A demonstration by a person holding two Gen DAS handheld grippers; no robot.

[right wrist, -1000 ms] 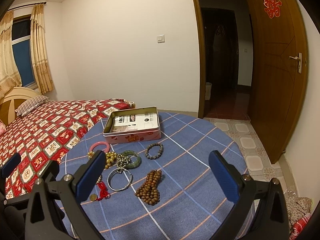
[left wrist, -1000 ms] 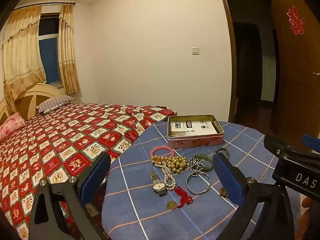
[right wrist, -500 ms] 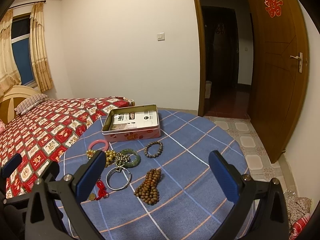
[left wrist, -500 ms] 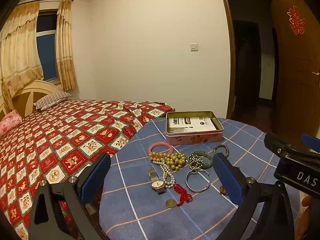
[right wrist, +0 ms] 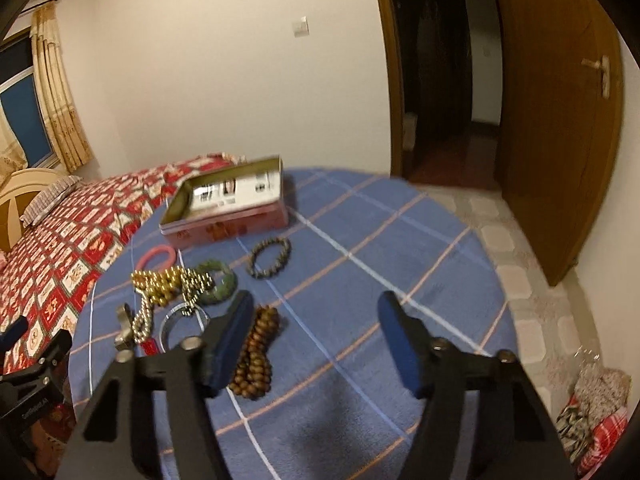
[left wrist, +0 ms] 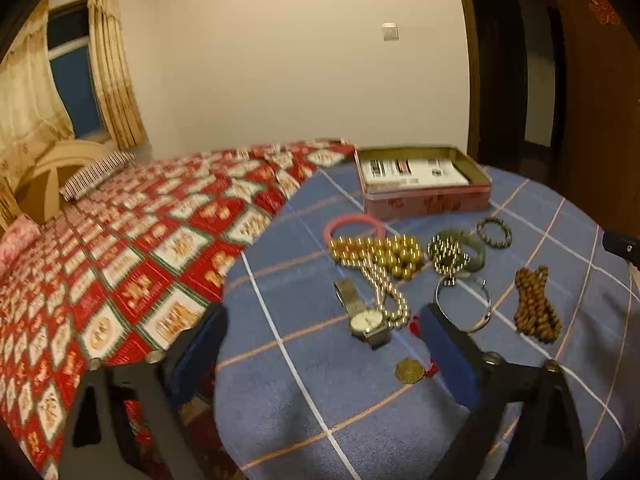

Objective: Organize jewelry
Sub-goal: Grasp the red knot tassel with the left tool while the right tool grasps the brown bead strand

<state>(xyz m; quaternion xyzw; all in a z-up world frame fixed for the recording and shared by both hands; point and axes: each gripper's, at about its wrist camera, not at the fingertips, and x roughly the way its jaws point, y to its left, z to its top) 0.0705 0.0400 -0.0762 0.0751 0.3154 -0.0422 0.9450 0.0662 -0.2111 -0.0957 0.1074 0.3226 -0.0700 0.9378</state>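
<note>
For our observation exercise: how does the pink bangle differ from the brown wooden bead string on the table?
The pink bangle is one smooth solid ring; the brown bead string is many round beads. The bangle lies open as a circle near the tin; the bead string is bunched in a long heap, farther from it. Both rest on the blue checked cloth.

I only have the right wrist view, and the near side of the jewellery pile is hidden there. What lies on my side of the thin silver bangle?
Observer: A gold coin-shaped pendant on a red cord lies on the blue checked tablecloth, nearer than the bangle.
Operator: And the blurred metal piece by the pearl strand?
Observer: That is a silver wristwatch with a white dial, lying face up right beside the strand.
Operator: How do the left gripper's jaws stand?
Observer: The left gripper is open with nothing between its pads. Its jaws have just been closing a little.
</note>
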